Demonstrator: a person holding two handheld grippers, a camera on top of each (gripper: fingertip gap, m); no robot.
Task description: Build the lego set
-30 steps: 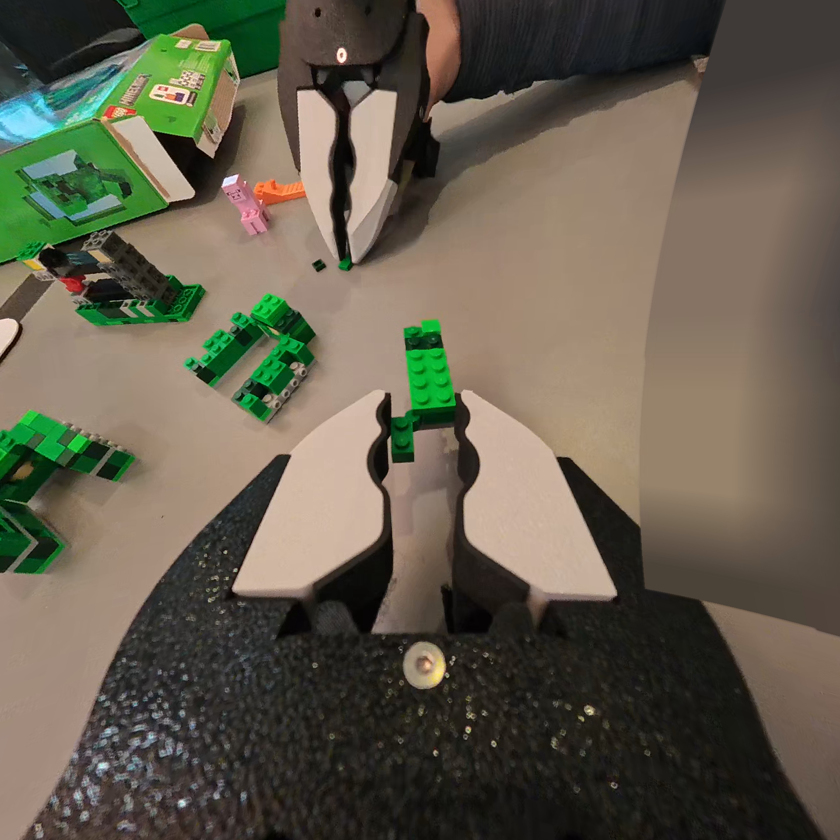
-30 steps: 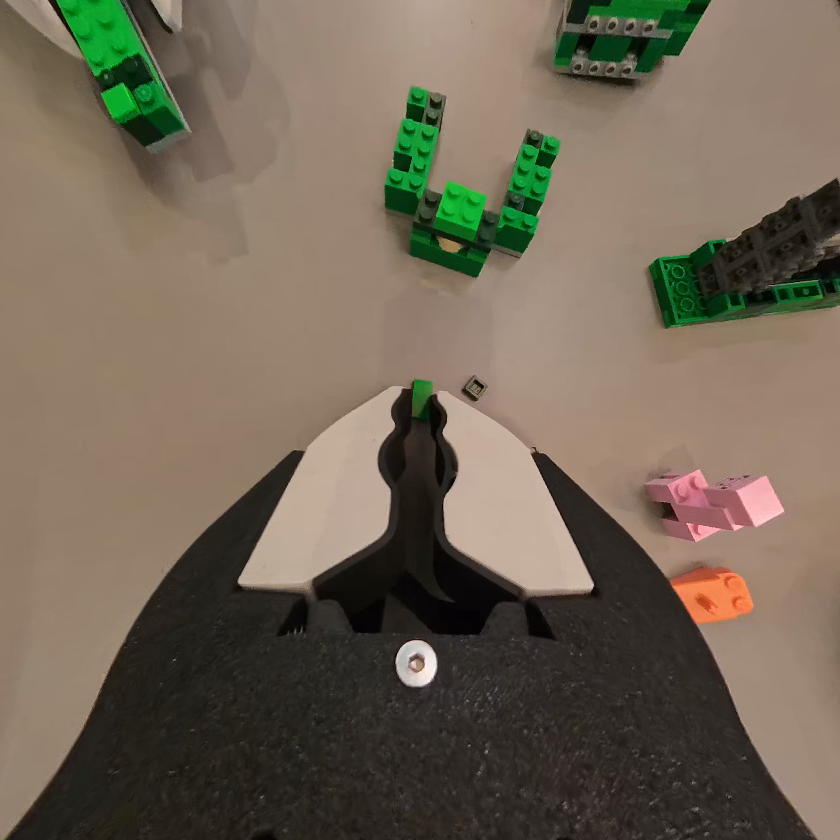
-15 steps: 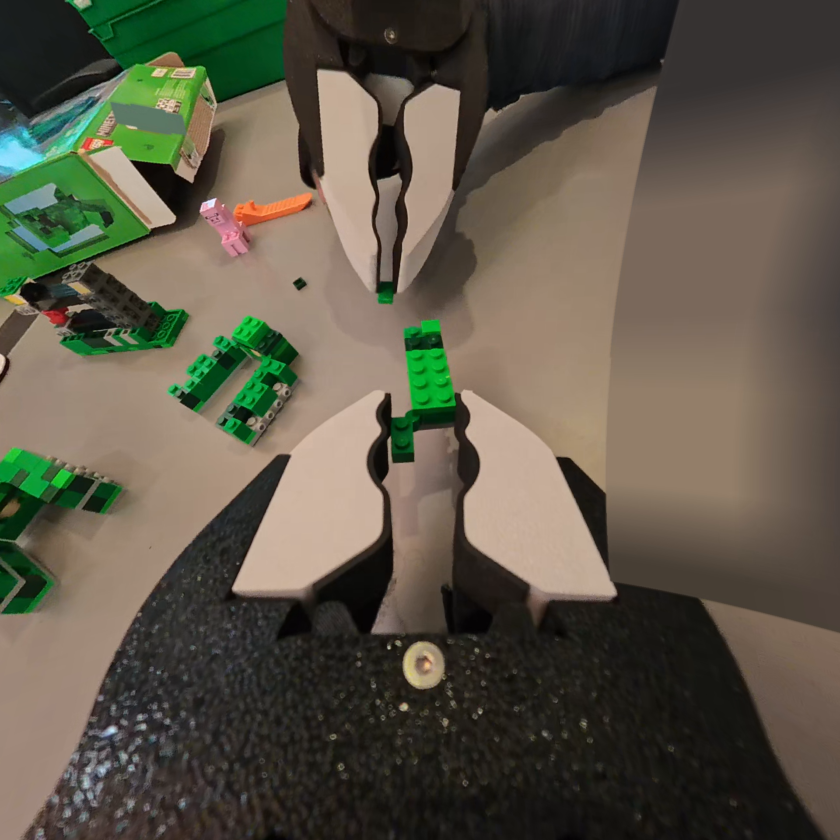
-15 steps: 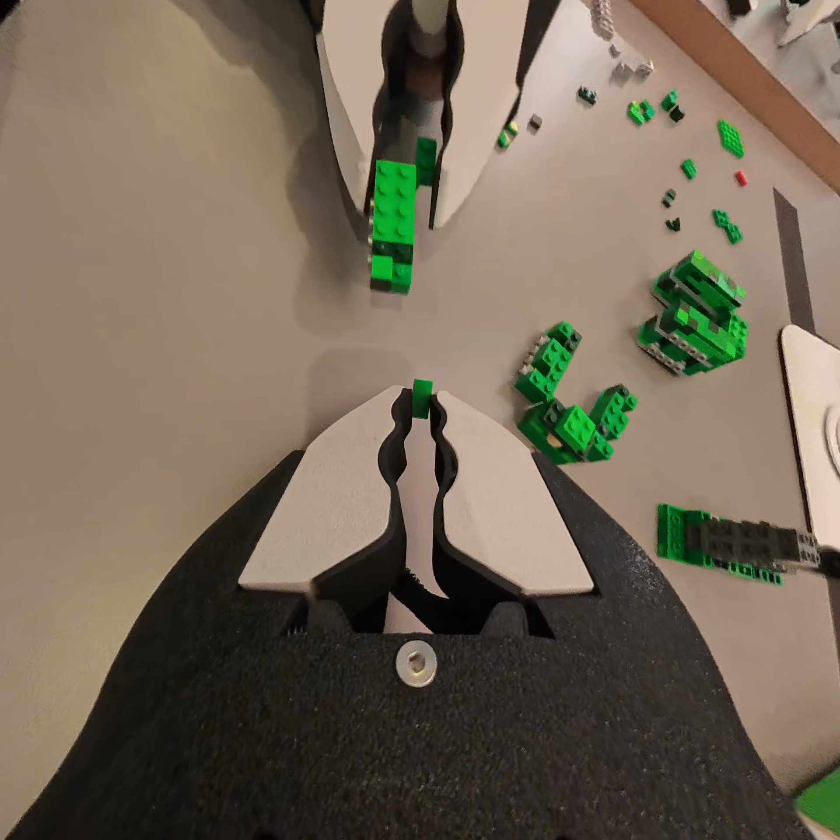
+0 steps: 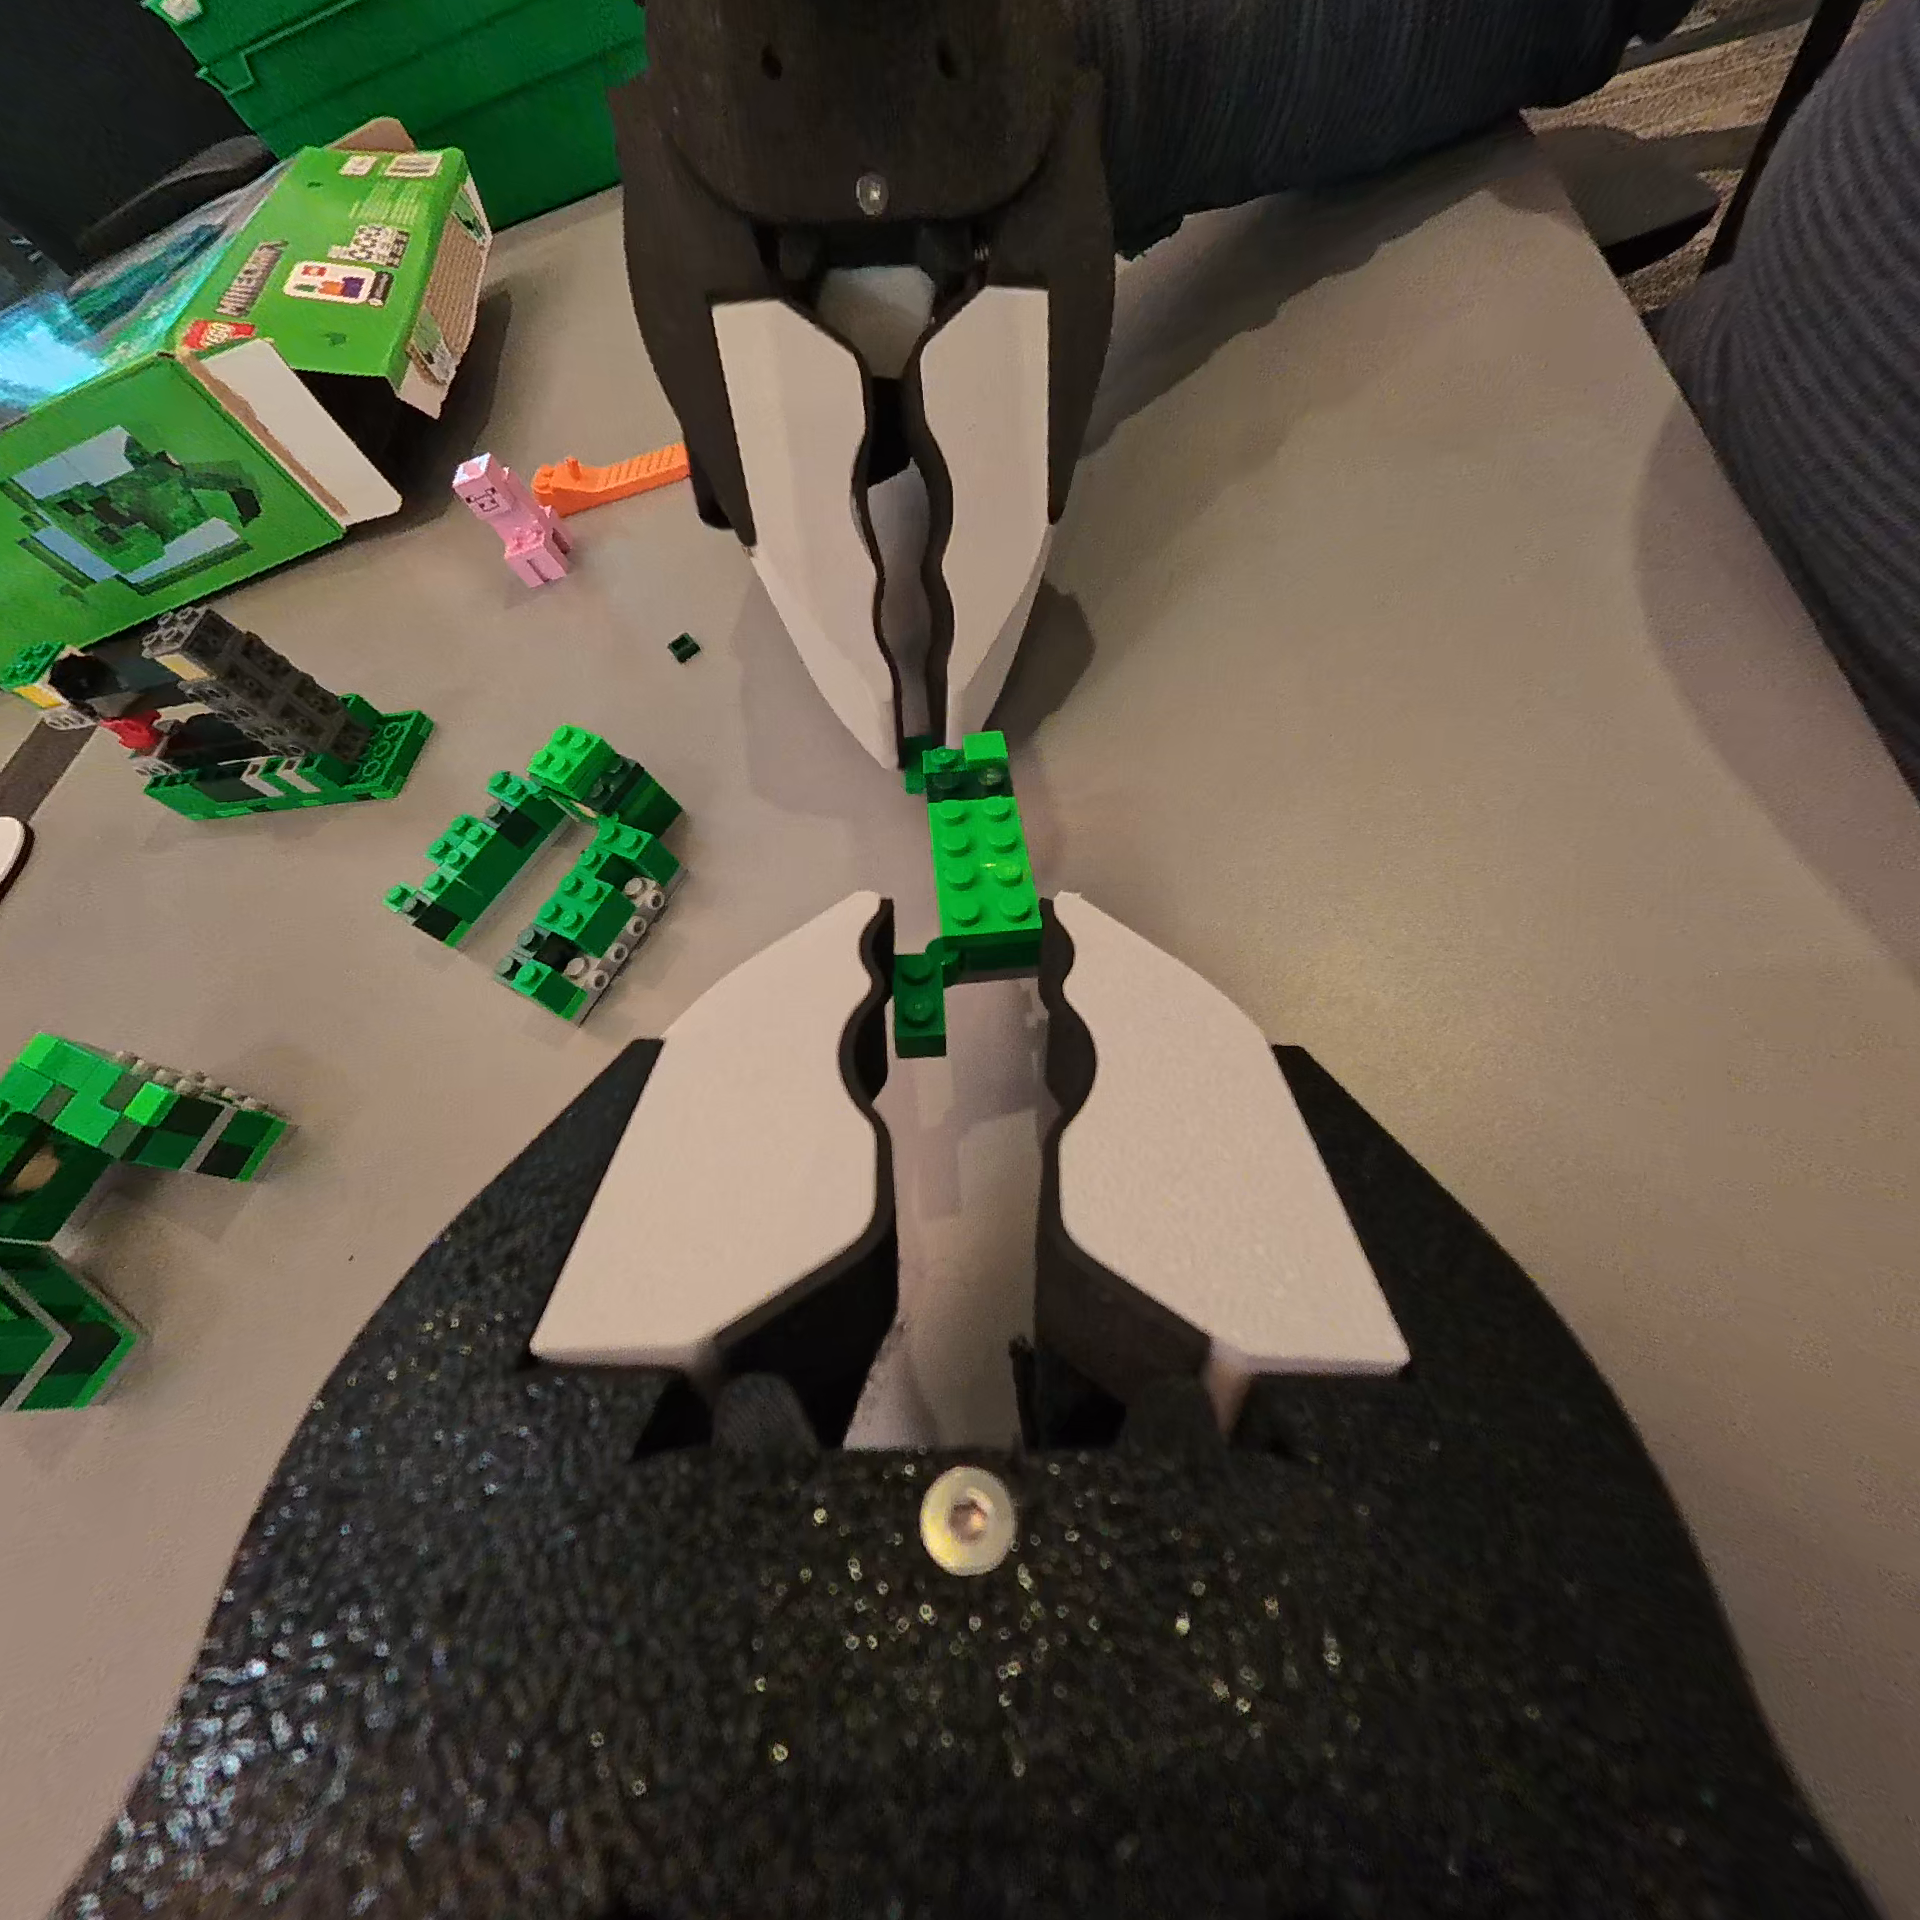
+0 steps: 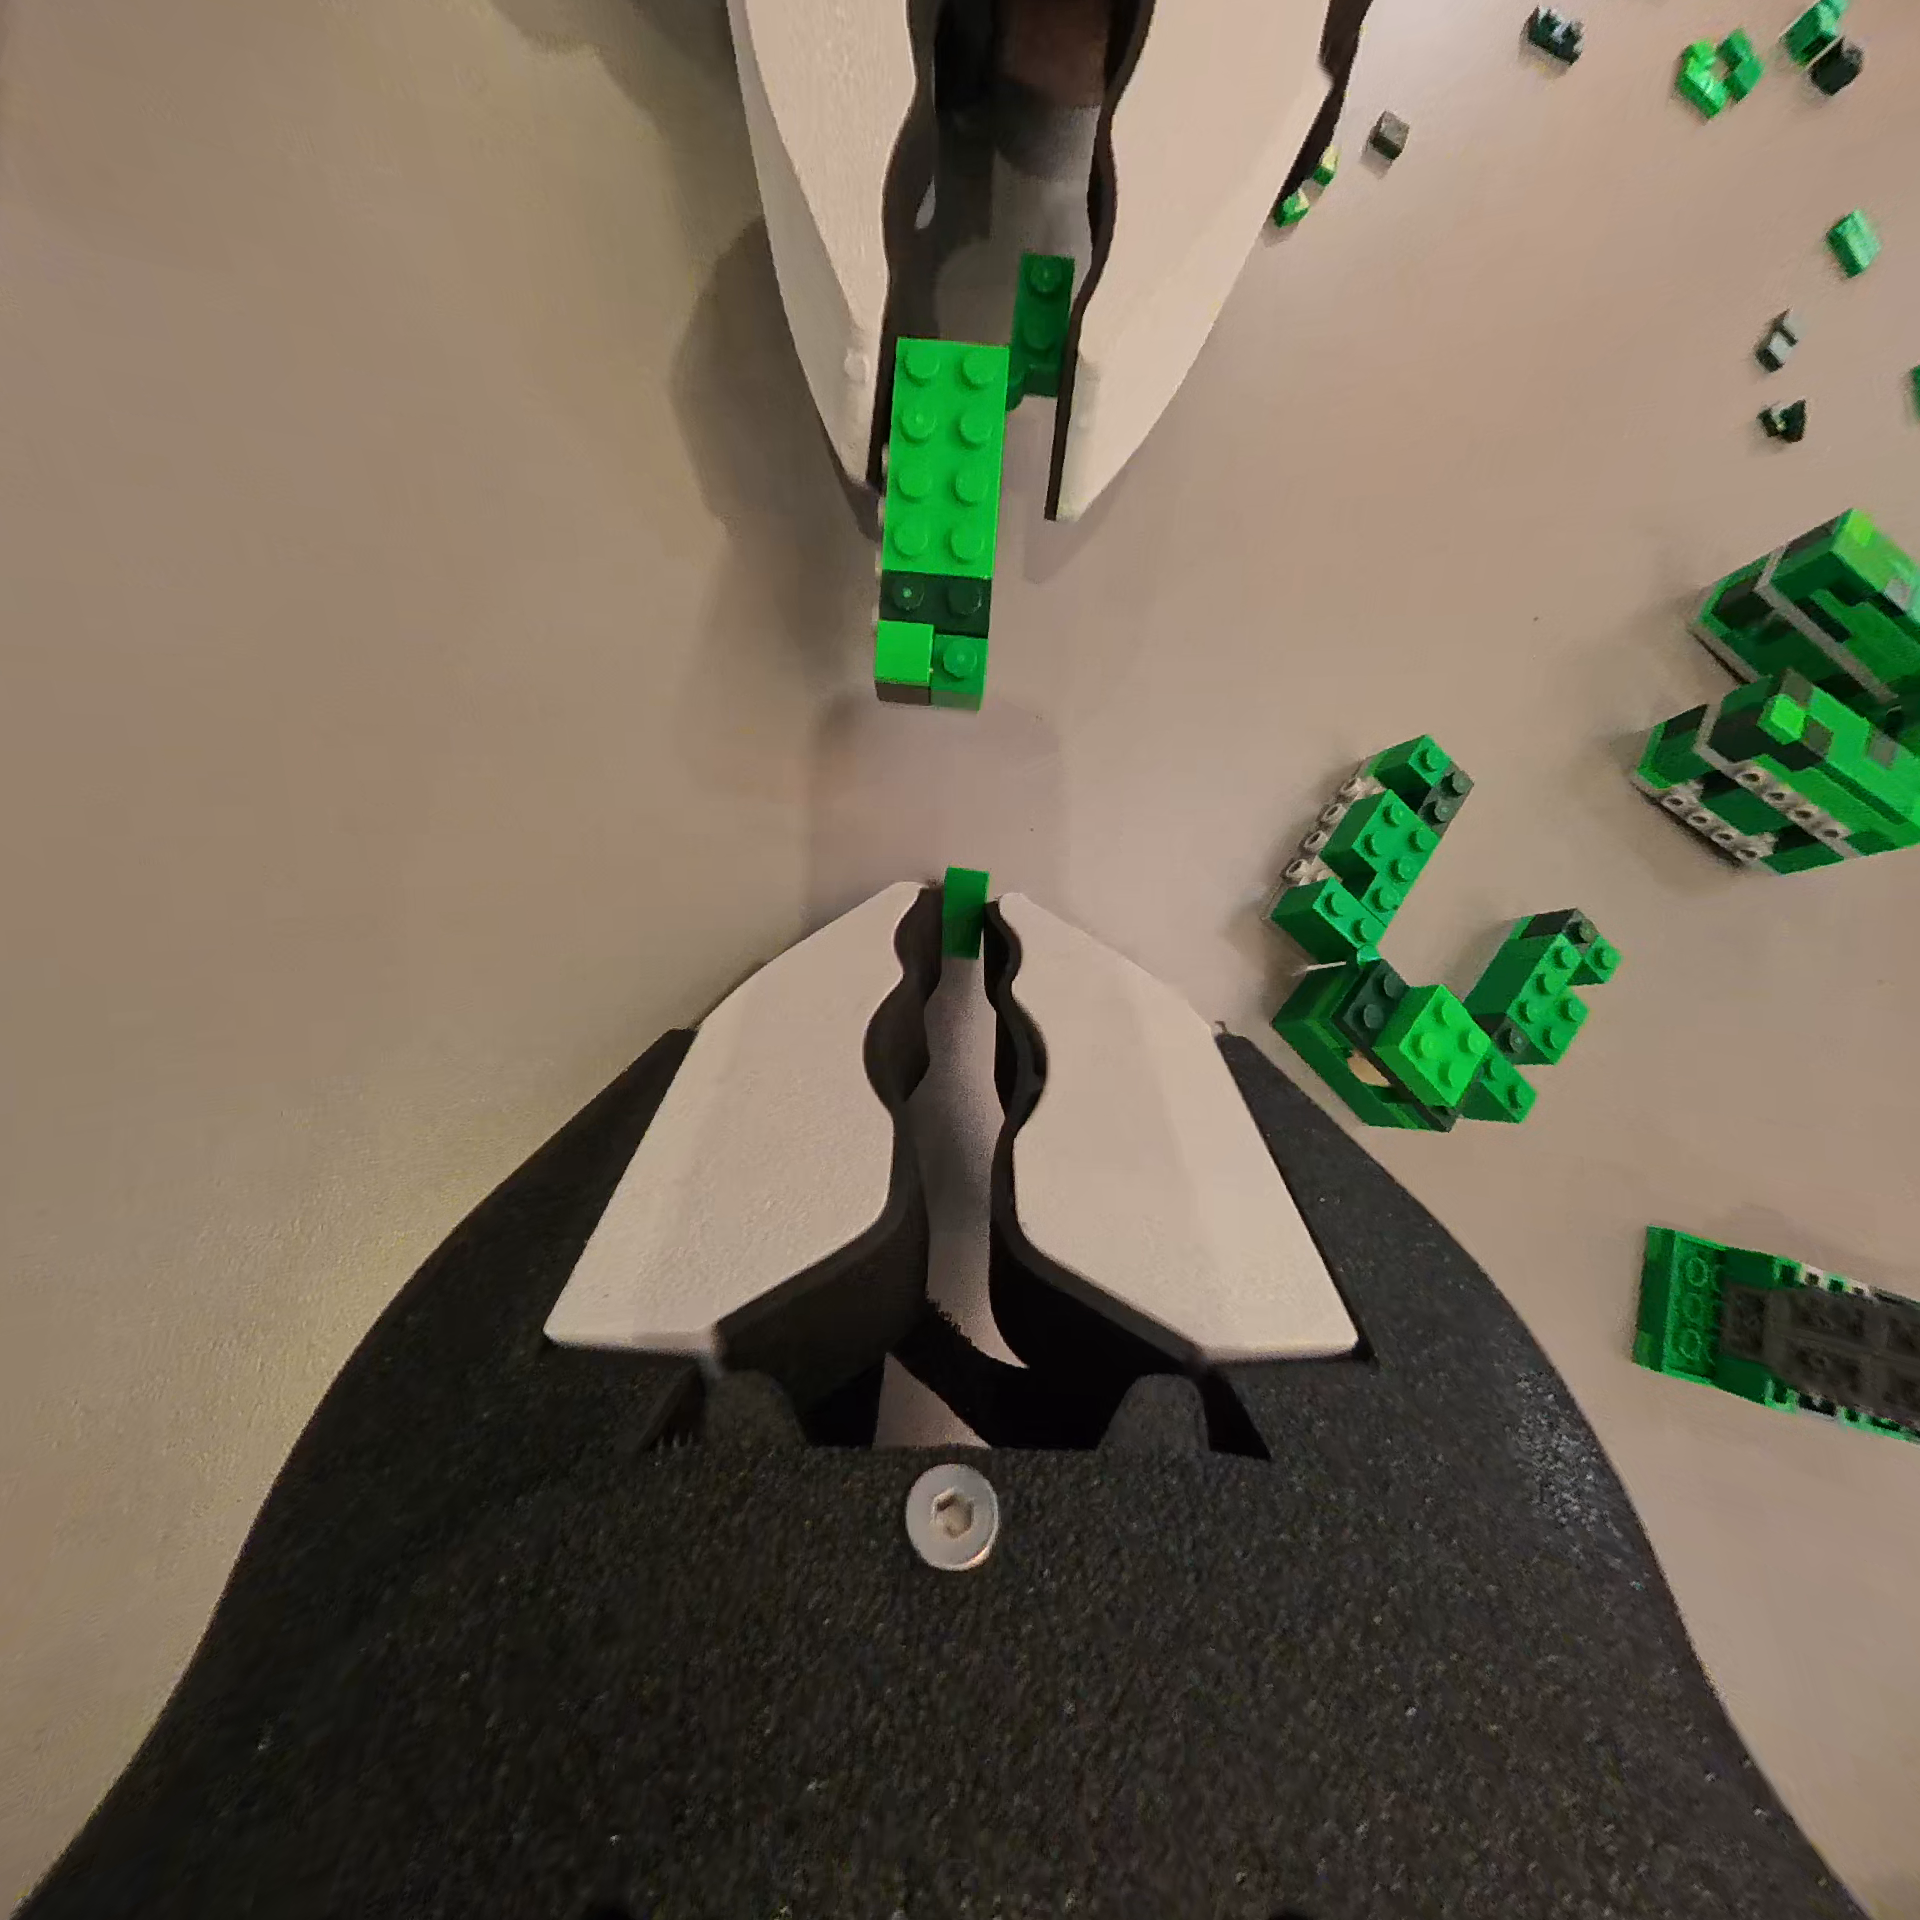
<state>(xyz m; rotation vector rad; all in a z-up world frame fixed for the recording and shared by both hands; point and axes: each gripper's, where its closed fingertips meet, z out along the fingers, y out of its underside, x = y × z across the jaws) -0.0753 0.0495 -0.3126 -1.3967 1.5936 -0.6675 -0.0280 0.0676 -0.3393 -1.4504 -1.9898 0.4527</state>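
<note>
While several green sub-builds already stand finished on the grey table (image 5: 1403, 727), the set is plainly still only part made. The left gripper (image 5: 966, 935) is clamped on a green strip assembly (image 5: 982, 873), held above the table with its far end free; that end carries a smooth bright tile beside one bare stud. Facing it, the right gripper (image 6: 961, 909) has its fingers pinched together on a small green tile (image 6: 964, 909), which sits just short of the strip's far end, apart from it in the right wrist view. My judgement: this tile is meant for that bare stud, so the step in hand is a press-fit not yet made.

Left of the strip assembly in the left wrist view lie a U-shaped green build (image 5: 540, 862), a grey-and-green stepped piece (image 5: 270, 727) and a larger green block build (image 5: 94, 1164). Beyond these are a pink pig figure (image 5: 514, 520), an orange brick separator (image 5: 613, 483) and the opened green box (image 5: 187, 416). Loose small pieces (image 6: 1766, 156) scattered past the strip suggest more steps remain, including joining the sub-builds.
</note>
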